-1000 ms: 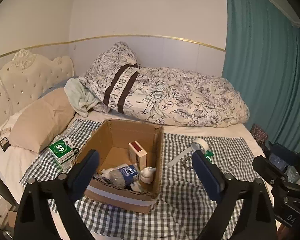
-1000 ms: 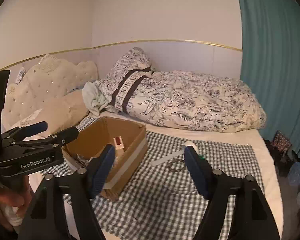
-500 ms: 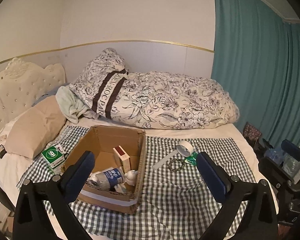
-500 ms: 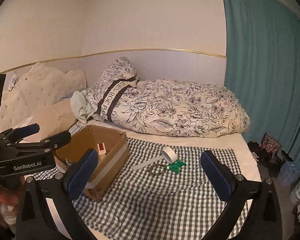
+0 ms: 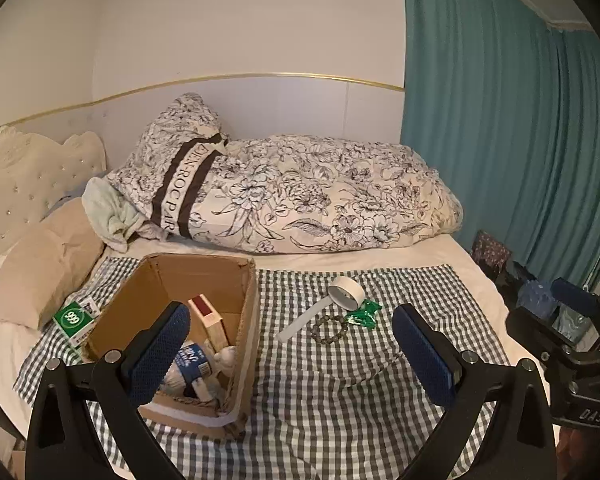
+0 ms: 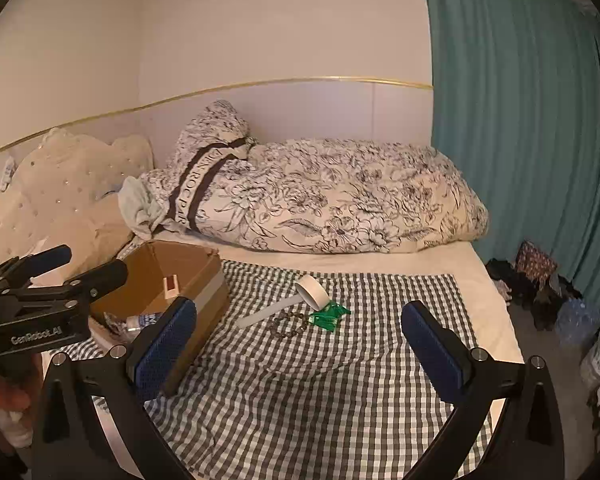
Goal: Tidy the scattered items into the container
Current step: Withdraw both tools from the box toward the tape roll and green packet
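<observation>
Fingers on both your grippers gape apart, empty; bead bracelet (image 6: 286, 325) ahead of right gripper (image 6: 300, 354) lies on loose checked cloth (image 6: 340, 392), so fabric may get pinched w/ it.

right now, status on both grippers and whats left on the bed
Left gripper and right gripper: jaws open, empty. Tape roll, bead bracelet, green packet outside cardboard box. Path clear.
</observation>
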The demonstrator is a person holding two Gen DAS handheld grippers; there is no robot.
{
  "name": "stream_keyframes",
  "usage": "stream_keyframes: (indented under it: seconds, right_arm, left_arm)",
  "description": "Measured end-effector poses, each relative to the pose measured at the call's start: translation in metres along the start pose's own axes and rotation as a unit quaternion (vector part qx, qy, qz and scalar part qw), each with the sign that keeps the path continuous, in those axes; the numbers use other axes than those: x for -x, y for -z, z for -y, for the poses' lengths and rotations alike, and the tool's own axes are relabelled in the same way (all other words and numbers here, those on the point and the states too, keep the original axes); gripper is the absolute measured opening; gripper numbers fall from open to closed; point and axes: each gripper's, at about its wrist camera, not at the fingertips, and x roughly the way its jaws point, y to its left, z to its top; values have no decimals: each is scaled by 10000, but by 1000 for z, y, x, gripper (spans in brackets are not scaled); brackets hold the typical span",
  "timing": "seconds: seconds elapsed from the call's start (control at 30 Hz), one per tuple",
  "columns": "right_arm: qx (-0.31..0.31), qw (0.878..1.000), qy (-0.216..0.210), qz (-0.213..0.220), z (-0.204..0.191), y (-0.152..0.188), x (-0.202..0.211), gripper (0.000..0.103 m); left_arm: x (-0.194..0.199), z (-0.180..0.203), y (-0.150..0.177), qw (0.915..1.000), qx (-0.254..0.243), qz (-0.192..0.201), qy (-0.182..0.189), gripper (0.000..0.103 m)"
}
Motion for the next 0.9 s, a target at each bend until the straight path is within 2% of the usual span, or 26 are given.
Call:
stream_keyframes:
  seconds: [0.57,0.9]
  right_arm:
    - [-248,9969,-36,-742,41,27,-75,103]
    - [-189,9929,-27,-1173,60,43,-126,103]
  left_arm:
    - [-87,16,27,9972,-66,-693,285,103]
    - [-142,28,44,9941,-100,-1011,380,103]
